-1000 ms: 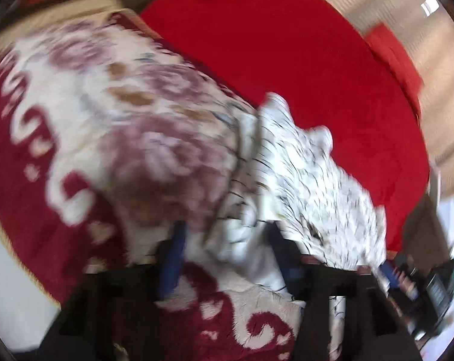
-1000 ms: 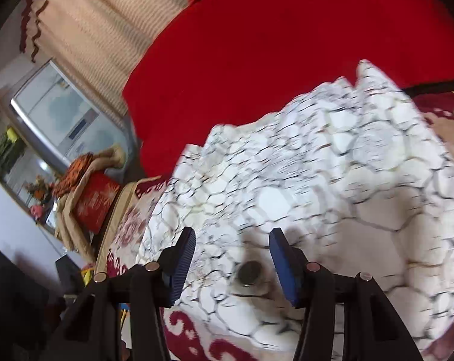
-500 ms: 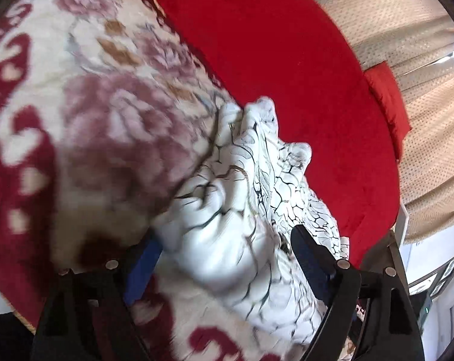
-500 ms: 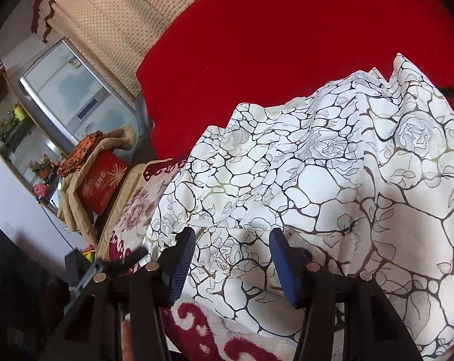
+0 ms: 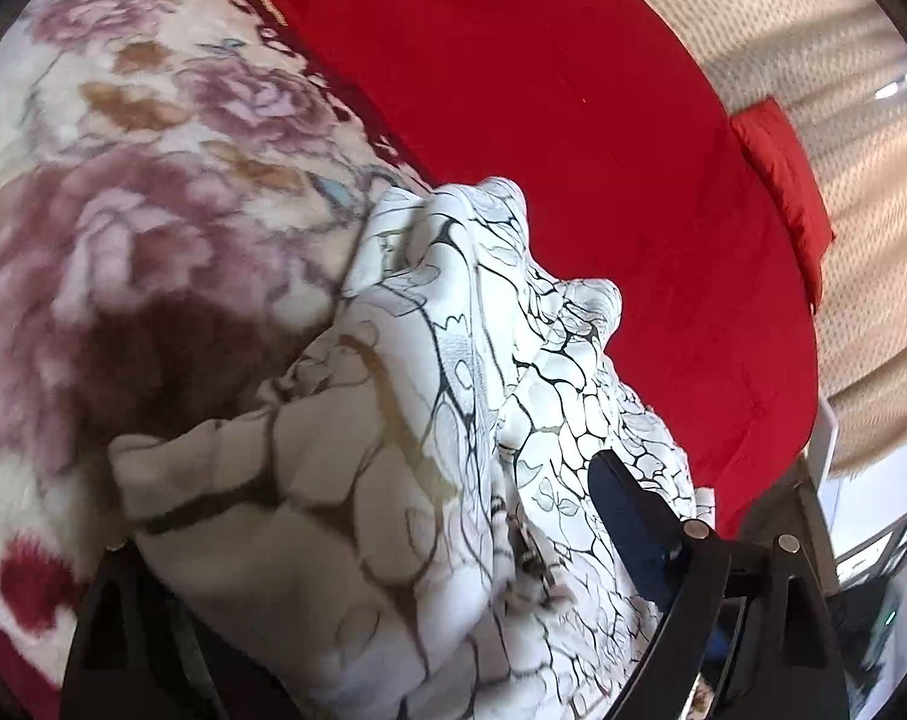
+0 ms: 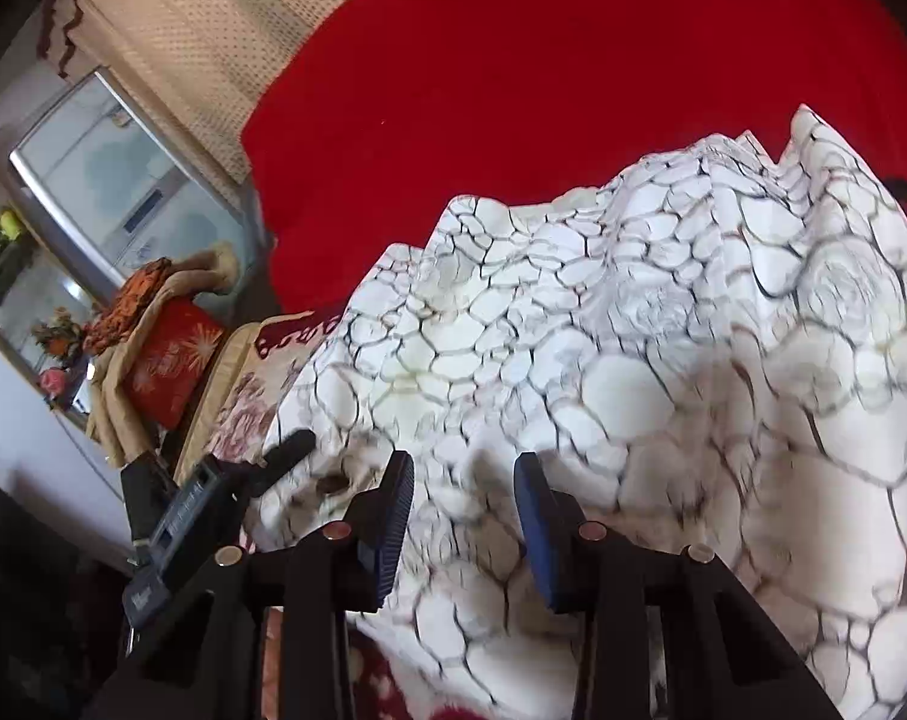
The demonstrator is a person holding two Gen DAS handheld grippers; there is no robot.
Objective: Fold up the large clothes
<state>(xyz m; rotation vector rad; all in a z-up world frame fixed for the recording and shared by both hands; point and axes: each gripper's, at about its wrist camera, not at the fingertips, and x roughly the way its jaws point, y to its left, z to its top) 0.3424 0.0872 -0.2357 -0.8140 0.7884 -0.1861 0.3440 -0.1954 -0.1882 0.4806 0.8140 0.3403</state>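
A large white garment with a black and gold crackle print [image 5: 453, 420] lies bunched on a floral blanket [image 5: 123, 210]. It also fills the right wrist view [image 6: 663, 360]. My left gripper [image 5: 393, 540] is open, its jaws wide apart, with the cloth piled between them; the left finger is hidden under the cloth and the blue right fingertip [image 5: 627, 516] shows. My right gripper [image 6: 462, 516] is open just above the garment's near edge, with the cloth lying under the gap. The left gripper's body [image 6: 213, 504] shows at the garment's left edge in the right wrist view.
A red bedspread [image 5: 573, 150] covers the bed behind the blanket. A red pillow [image 5: 783, 180] and beige curtains [image 6: 213, 30] stand at the back. A mirror [image 6: 105, 186] and a chair with a red cushion [image 6: 165, 366] are at the left.
My left gripper has opened wide and pushed into the bunched garment, which now covers its left finger. My right gripper stayed open and moved closer over the cloth.
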